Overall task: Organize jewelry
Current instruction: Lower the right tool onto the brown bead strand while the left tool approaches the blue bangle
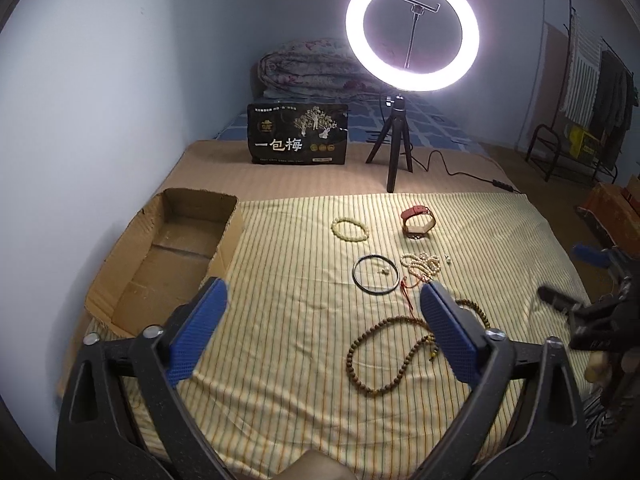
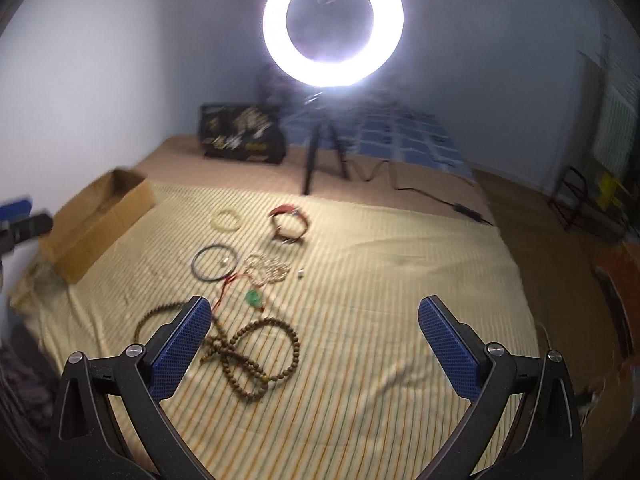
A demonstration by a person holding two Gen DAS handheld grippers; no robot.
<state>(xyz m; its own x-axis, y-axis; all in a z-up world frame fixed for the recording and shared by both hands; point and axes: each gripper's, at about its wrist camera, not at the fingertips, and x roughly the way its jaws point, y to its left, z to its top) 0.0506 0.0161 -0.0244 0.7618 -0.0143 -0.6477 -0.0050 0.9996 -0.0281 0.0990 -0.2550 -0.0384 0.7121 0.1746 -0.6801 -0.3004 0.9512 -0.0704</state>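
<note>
Jewelry lies on a yellow striped cloth: a pale bead bracelet, a red-strapped watch, a black bangle, a pearl necklace, a brown bead string and a green pendant on red cord. An empty cardboard box sits at the cloth's left. My left gripper is open and empty, above the cloth beside the box. My right gripper is open and empty, just right of the brown beads. The right wrist view is blurred.
A lit ring light on a tripod stands behind the cloth, its cable trailing right. A black snack bag and a folded quilt lie further back. A wall runs along the left. A clothes rack stands far right.
</note>
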